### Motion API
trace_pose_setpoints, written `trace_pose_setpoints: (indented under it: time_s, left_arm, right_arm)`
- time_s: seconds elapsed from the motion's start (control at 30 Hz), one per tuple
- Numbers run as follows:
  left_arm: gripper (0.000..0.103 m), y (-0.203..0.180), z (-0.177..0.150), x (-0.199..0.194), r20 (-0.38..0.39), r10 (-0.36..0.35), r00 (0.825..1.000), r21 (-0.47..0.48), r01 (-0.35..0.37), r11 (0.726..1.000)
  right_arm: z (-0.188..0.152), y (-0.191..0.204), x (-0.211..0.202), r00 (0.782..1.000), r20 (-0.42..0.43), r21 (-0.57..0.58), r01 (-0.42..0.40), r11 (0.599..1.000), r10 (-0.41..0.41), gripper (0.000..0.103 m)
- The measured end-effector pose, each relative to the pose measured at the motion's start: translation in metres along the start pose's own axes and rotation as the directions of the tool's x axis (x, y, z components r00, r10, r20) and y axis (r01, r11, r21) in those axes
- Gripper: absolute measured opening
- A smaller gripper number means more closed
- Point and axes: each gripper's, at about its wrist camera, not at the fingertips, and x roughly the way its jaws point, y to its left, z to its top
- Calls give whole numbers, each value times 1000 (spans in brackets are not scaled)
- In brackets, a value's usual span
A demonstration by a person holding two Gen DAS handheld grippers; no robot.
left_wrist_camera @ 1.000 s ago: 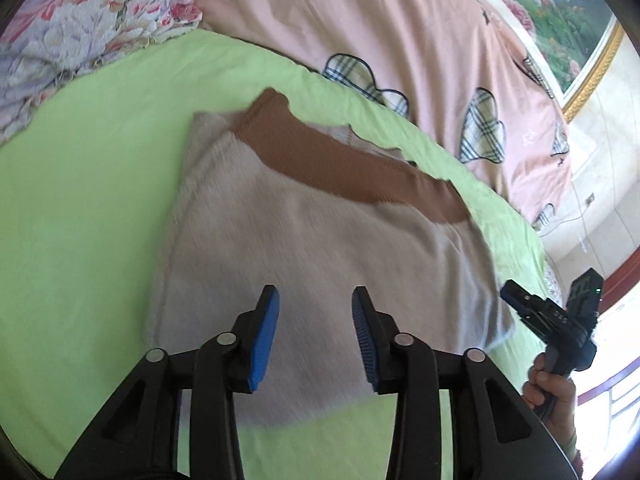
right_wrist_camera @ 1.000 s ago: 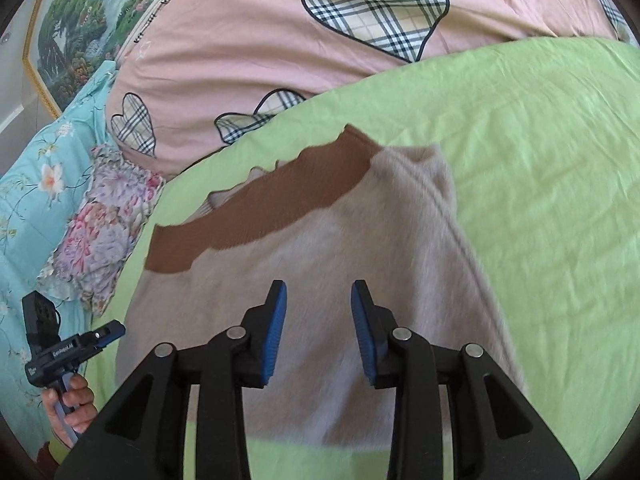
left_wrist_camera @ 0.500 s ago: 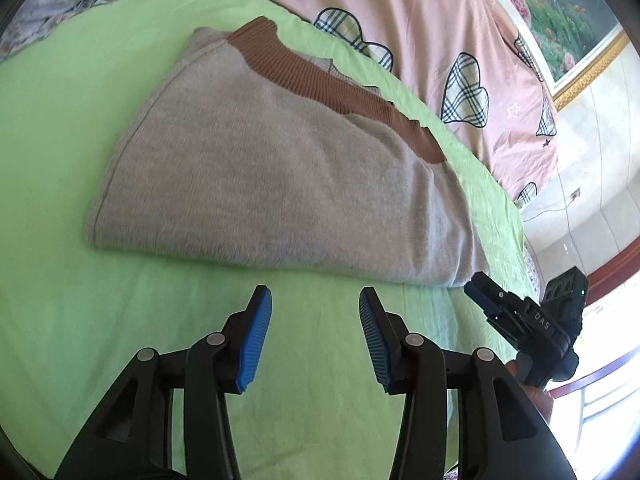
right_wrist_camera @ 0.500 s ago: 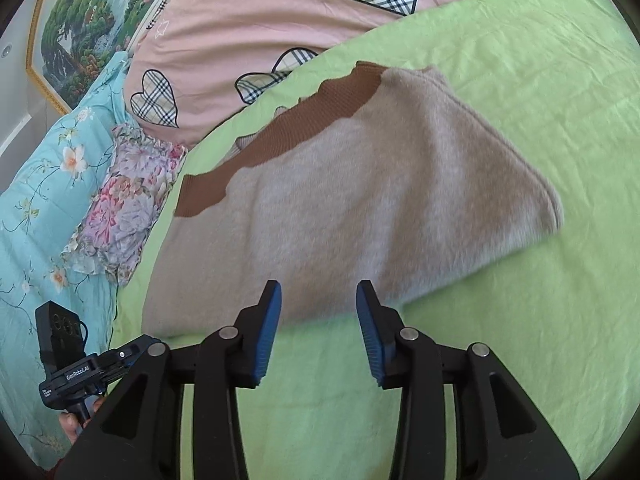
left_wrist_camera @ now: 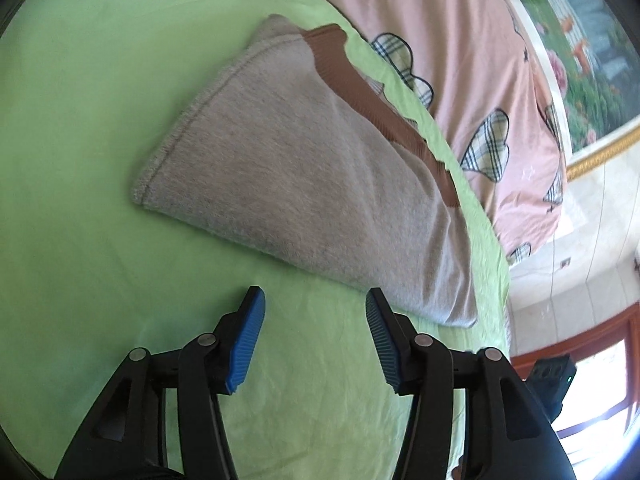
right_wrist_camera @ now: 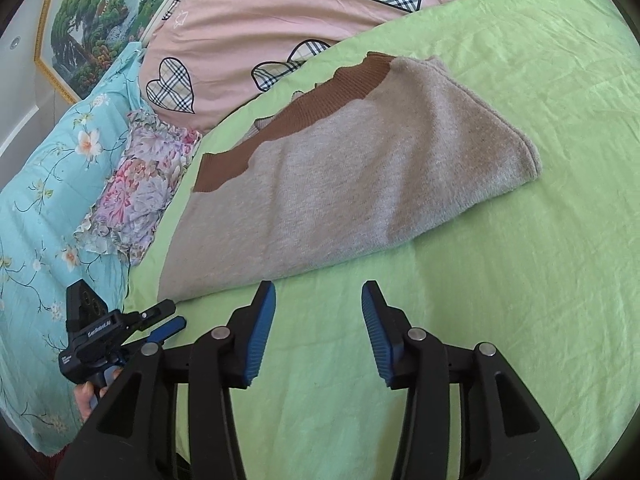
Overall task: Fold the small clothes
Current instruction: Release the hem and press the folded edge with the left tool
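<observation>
The left gripper [left_wrist_camera: 314,300] stood with its blue-padded jaws apart and still spreading, nothing between them but bare sheet. The right gripper [right_wrist_camera: 318,294] was in the same condition: jaws parted and widening, empty, its pads clear of any cloth. Both tools pointed downward over the green bedsheet [left_wrist_camera: 80,160], just short of the near folded edge of the garment. In the right wrist view the left gripper appeared at lower left, held by a hand [right_wrist_camera: 86,394] whose fingers were partly visible below the handle. The grey knitted garment [left_wrist_camera: 304,176] lay folded flat on the sheet, a rough wedge with a stitched hem along one short side and a brown ribbed band [left_wrist_camera: 360,88] running along its far edge. It was touched by neither tool. Beyond the sheet lay a pink cover with plaid hearts [right_wrist_camera: 280,8], and beside it a floral cushion [right_wrist_camera: 136,192] resting against a turquoise flowered cloth [right_wrist_camera: 48,168]. A framed landscape picture [right_wrist_camera: 92,20] hung on the wall behind.
</observation>
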Motion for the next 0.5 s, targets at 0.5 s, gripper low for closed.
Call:
trace_pose_setpoints:
  time_s: [0.5]
  left_arm:
    - [52,8,54,15,177,165,970,-86,-152,985]
  right_arm:
    - [13,-3,15,999,-23,-1,-37,999,37,48]
